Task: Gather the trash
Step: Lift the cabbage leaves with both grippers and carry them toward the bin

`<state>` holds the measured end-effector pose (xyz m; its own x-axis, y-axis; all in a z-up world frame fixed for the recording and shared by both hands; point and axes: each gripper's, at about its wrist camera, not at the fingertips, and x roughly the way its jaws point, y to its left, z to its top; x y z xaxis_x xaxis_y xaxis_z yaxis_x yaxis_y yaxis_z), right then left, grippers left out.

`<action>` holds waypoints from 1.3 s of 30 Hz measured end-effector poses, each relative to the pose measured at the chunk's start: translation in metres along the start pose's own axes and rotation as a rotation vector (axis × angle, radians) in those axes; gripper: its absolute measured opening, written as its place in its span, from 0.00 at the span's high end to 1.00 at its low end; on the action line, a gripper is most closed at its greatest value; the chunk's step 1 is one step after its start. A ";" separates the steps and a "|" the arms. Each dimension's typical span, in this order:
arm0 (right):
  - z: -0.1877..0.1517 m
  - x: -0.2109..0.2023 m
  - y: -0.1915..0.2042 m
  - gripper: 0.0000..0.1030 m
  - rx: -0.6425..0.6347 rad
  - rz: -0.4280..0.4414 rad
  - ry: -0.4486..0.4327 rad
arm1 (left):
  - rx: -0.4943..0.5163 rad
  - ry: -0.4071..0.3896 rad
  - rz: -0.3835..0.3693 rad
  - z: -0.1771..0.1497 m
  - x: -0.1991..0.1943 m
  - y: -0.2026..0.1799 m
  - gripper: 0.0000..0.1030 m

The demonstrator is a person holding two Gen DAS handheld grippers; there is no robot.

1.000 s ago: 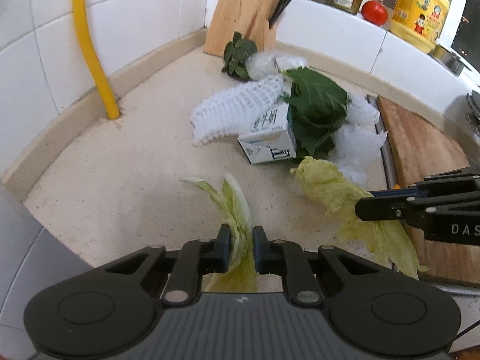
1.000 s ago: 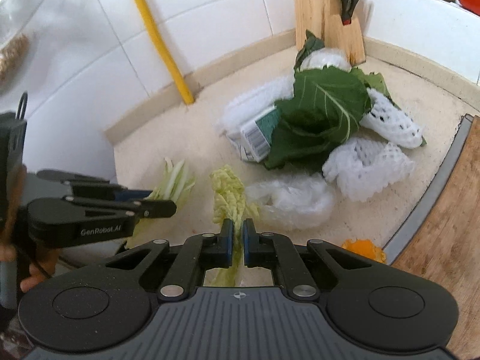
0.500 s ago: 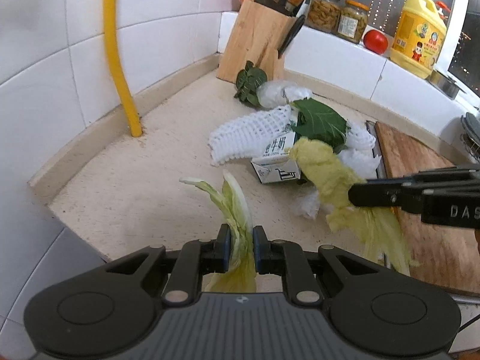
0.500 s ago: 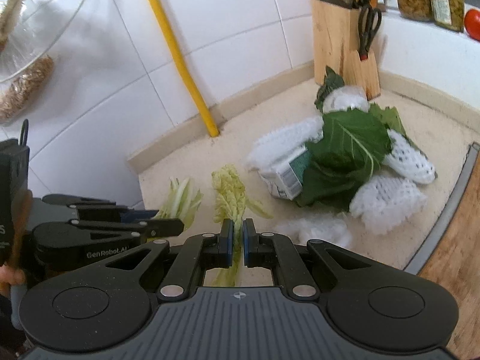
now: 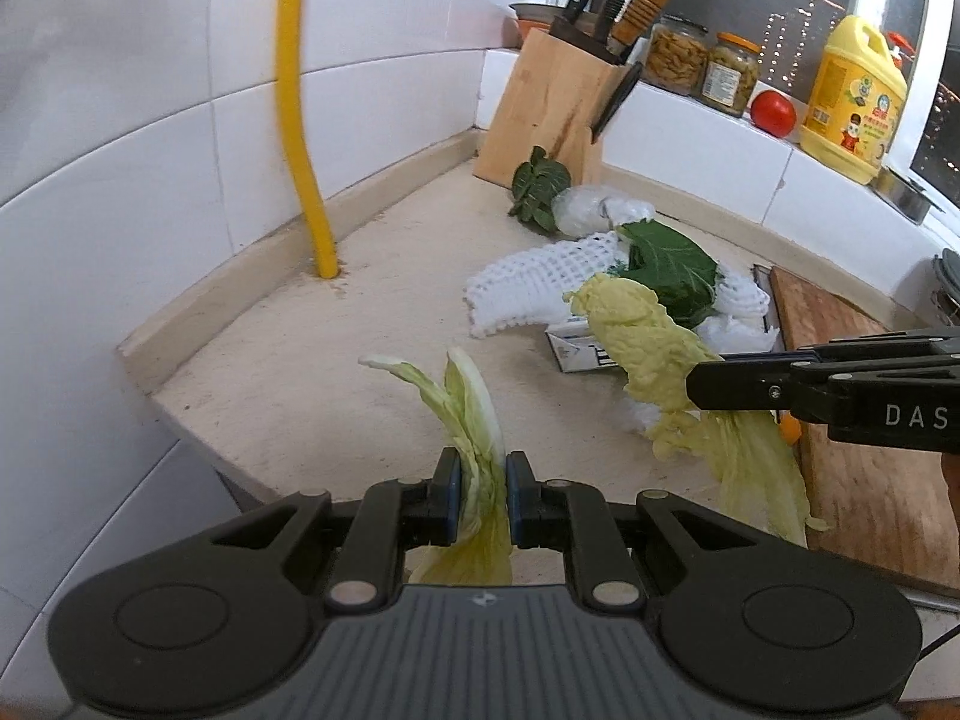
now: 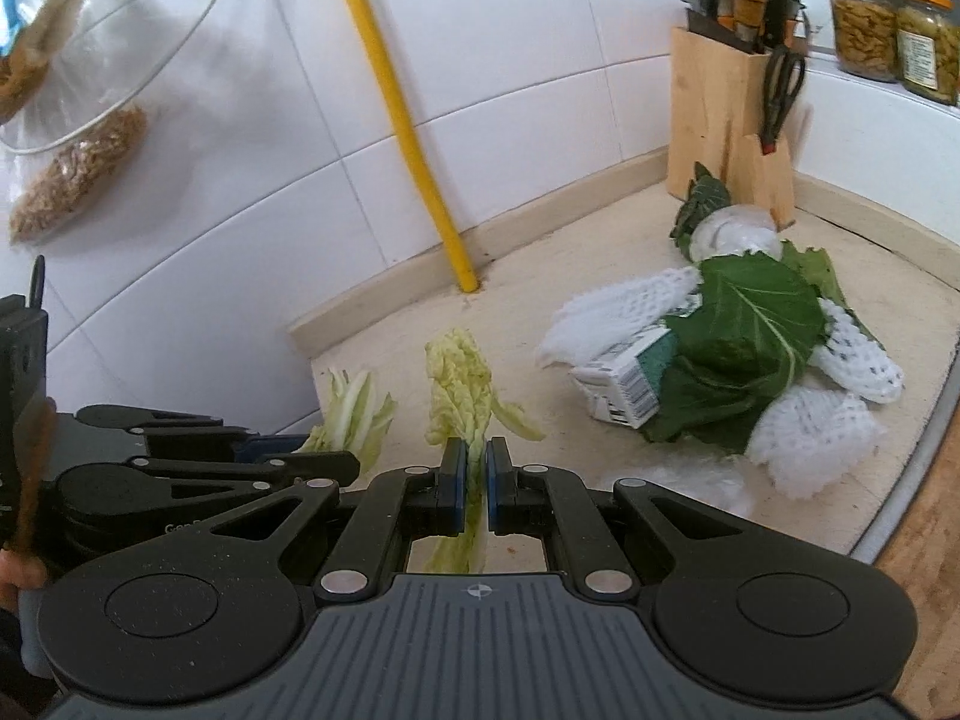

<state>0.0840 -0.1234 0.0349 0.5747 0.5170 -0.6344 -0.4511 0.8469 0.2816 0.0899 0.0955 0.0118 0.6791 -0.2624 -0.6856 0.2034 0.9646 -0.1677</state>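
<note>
My left gripper [image 5: 478,483] is shut on a pale green cabbage leaf [image 5: 465,402], held off the beige counter [image 5: 336,354]. My right gripper [image 6: 474,471] is shut on a yellower cabbage leaf [image 6: 459,375], also lifted. From the left wrist view that same leaf [image 5: 636,342] hangs from the right gripper [image 5: 699,387] at the right. In the right wrist view the left gripper [image 6: 351,465] shows at lower left with its leaf [image 6: 354,414]. On the counter behind lie white foam nets [image 6: 816,438], a dark green leaf [image 6: 750,336], a small carton [image 6: 624,384] and crumpled clear plastic [image 5: 591,210].
A wooden knife block [image 5: 555,114] stands in the corner. A yellow pipe [image 5: 294,108] runs down the tiled wall. Jars [image 5: 675,54], a tomato [image 5: 773,113] and a yellow oil jug [image 5: 855,96] sit on the ledge. A wooden cutting board [image 5: 852,396] lies at right.
Both grippers have risen and drawn back from the counter, each carrying its cabbage leaf up with it. The pile of nets and leaves stays in place.
</note>
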 end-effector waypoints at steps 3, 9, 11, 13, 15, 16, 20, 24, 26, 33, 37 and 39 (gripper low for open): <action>0.003 0.002 0.007 0.91 -0.016 0.011 -0.002 | -0.015 -0.012 0.013 -0.002 -0.006 0.006 0.89; 0.006 0.013 0.024 0.91 -0.053 0.042 0.012 | -0.045 -0.026 0.048 -0.009 -0.017 0.019 0.89; 0.006 0.017 0.030 0.91 -0.064 0.057 0.019 | -0.058 -0.027 0.061 -0.012 -0.021 0.025 0.89; 0.007 0.021 0.036 0.91 -0.077 0.070 0.026 | -0.072 -0.029 0.075 -0.016 -0.024 0.030 0.89; 0.007 0.025 0.044 0.91 -0.092 0.086 0.032 | -0.086 -0.032 0.090 -0.020 -0.028 0.035 0.89; 0.008 0.027 0.048 0.91 -0.100 0.093 0.035 | -0.093 -0.033 0.098 -0.021 -0.030 0.037 0.89; 0.008 0.035 0.064 0.91 -0.131 0.126 0.047 | -0.121 -0.040 0.133 -0.029 -0.038 0.048 0.89; 0.008 0.043 0.081 0.91 -0.162 0.164 0.061 | -0.147 -0.046 0.172 -0.039 -0.049 0.059 0.89; 0.008 0.048 0.090 0.91 -0.180 0.184 0.069 | -0.162 -0.049 0.191 -0.044 -0.054 0.065 0.89; 0.004 0.063 0.122 0.91 -0.240 0.238 0.096 | -0.220 -0.047 0.253 -0.064 -0.068 0.086 0.89; 0.002 0.074 0.141 0.91 -0.271 0.259 0.113 | -0.252 -0.041 0.276 -0.075 -0.073 0.096 0.89; 0.000 0.081 0.149 0.91 -0.281 0.266 0.126 | -0.264 -0.038 0.288 -0.080 -0.074 0.101 0.89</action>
<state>0.0634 0.0446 0.0253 0.3320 0.6796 -0.6542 -0.7521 0.6092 0.2512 0.0035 0.2144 -0.0106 0.7084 0.0239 -0.7054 -0.1845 0.9709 -0.1524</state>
